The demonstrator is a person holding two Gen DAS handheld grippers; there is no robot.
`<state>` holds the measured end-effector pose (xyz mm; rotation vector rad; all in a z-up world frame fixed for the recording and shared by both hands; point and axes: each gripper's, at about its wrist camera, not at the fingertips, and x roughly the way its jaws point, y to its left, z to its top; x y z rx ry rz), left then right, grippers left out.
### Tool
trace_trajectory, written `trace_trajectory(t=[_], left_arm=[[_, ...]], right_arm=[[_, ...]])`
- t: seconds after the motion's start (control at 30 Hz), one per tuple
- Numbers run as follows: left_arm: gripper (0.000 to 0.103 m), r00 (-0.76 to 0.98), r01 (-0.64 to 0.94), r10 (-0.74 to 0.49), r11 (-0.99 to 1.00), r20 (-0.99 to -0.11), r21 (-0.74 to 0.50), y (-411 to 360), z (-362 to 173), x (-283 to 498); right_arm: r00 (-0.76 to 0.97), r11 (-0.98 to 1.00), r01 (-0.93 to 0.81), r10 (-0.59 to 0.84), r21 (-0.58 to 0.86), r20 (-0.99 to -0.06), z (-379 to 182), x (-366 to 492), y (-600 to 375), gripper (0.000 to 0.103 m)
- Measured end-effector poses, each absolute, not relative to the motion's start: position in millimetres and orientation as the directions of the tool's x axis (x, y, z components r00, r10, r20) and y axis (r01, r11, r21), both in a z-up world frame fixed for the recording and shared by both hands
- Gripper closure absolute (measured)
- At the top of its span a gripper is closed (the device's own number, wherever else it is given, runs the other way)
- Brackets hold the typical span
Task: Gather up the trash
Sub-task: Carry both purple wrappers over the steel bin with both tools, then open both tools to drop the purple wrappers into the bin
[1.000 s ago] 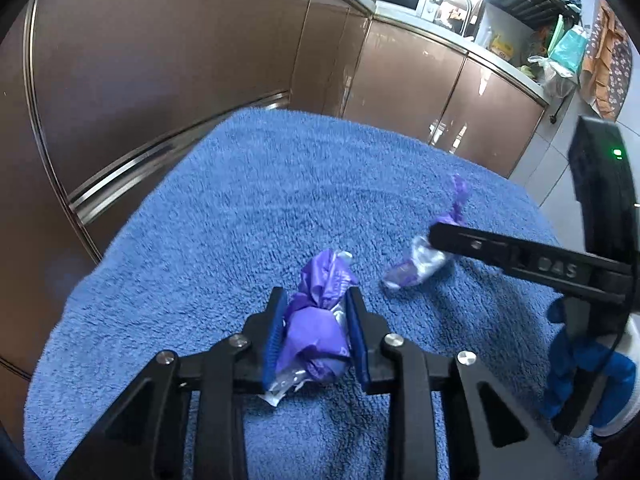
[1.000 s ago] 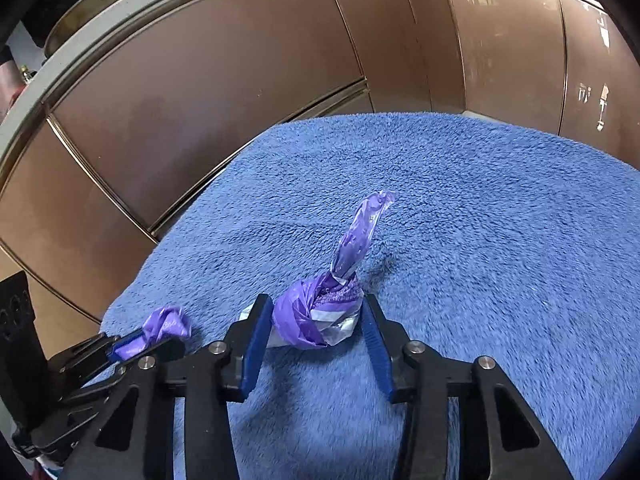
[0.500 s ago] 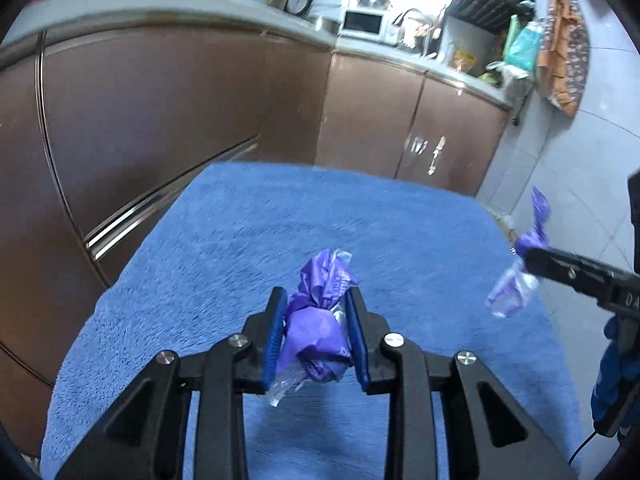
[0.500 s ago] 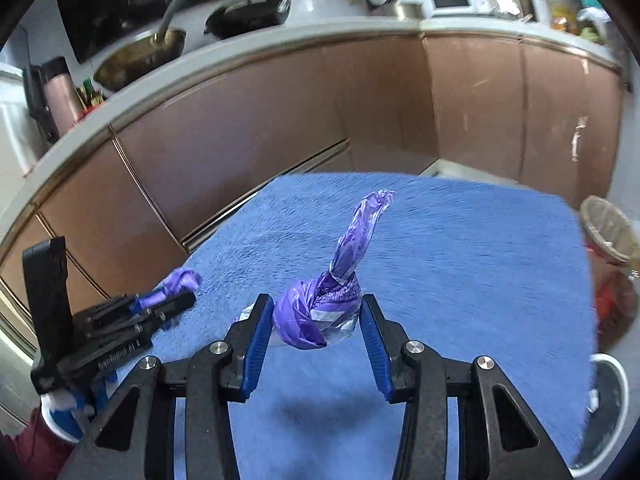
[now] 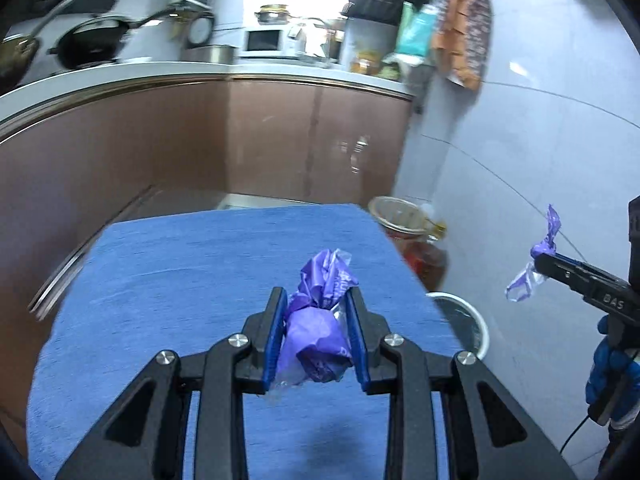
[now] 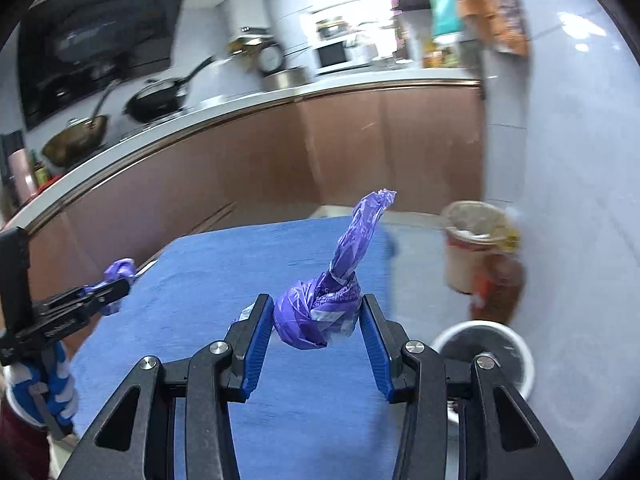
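Wrappers are in both grips: our left gripper (image 5: 316, 336) is clamped on a crumpled purple wrapper (image 5: 318, 332), and our right gripper (image 6: 316, 320) pinches a twisted purple wrapper (image 6: 326, 304) whose tail sticks up above the pads, its jaws looking only lightly closed on the bundle. Both loads hang in the air above the blue towel (image 5: 180, 272), clear of its surface. Past the towel's right edge, low on the floor, stands a white-rimmed bin (image 6: 486, 350), with a tall cup of rubbish (image 6: 474, 246) just behind it. We judge the step in hand to be the carry to that bin. To do it well we keep both squeezes firm, since thin film slips easily, bring the right gripper over the rim first because it is nearer, and open only when the wrapper is squarely above the mouth. We lower a little before release so the light piece does not drift, then follow with the left
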<state>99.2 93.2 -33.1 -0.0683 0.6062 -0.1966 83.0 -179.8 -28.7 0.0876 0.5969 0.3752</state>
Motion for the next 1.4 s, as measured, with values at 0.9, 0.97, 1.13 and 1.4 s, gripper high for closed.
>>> trace_trajectory(t=[0.9,0.97,1.13,1.4], left_arm=[[0.074,0.407,0.433,-0.468,0.855,-0.784,-0.286,-209.8,-180.2,316.3],[0.074,0.392,0.427,-0.466,0.856,-0.793,-0.291,-217.4,-189.1,325.6],[0.072,0.349,0.406,-0.492,0.846,-0.797,-0.344,-226.9,-204.4,340.9],[0.056,0.365,0.393,-0.511,0.842,-0.778,-0.369,-225.5,-202.0,344.3]], right_arm=[[0.606,0.991,0.129,-0.054,0.030,-0.794,-221.9,228.9,-334.4,0.058],[0.587,0.991,0.133,-0.063,0.020,-0.807,-233.8,236.7,-340.5,0.058],[0.560,0.990,0.141,-0.067,0.015,-0.826,-259.4,252.5,-349.9,0.056],[0.557,0.986,0.165,-0.095,-0.002,-0.825,-264.9,252.7,-351.2,0.043]])
